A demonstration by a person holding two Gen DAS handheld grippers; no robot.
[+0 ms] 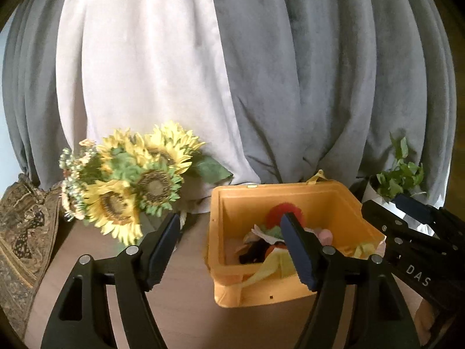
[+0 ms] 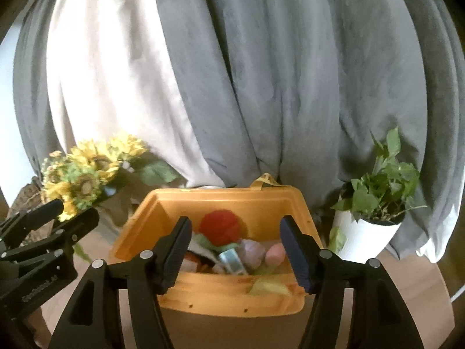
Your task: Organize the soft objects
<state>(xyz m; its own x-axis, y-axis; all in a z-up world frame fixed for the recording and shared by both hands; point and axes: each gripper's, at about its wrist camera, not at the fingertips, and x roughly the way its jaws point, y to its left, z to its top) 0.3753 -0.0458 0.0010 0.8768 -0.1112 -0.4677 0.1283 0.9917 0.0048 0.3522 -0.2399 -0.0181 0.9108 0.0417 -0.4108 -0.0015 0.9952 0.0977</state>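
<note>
Left wrist view: left gripper (image 1: 232, 248) spread wide, nothing between its fingers, held above the counter (image 1: 186, 276) at the near-left corner of the orange bin (image 1: 343, 200). Bin sits on the counter, full of soft objects (image 1: 270, 250): red fuzzy ball (image 1: 276, 209) at the back, yellow cloth (image 1: 267, 270) draped over the near wall, pink and dark pieces mixed in. Sunflower bouquet (image 1: 133, 180) left of the bin, patterned fabric (image 1: 23, 241) at far left. Right gripper (image 1: 407, 218) comes in from the right edge, just beside the bin's right wall; fingers apart, empty. Right wrist view: right gripper spread wide over the bin's near wall, holding nothing. Potted plant (image 2: 375, 203) in white pot right of the bin. Grey and white curtains (image 2: 261, 87) behind everything.
</note>
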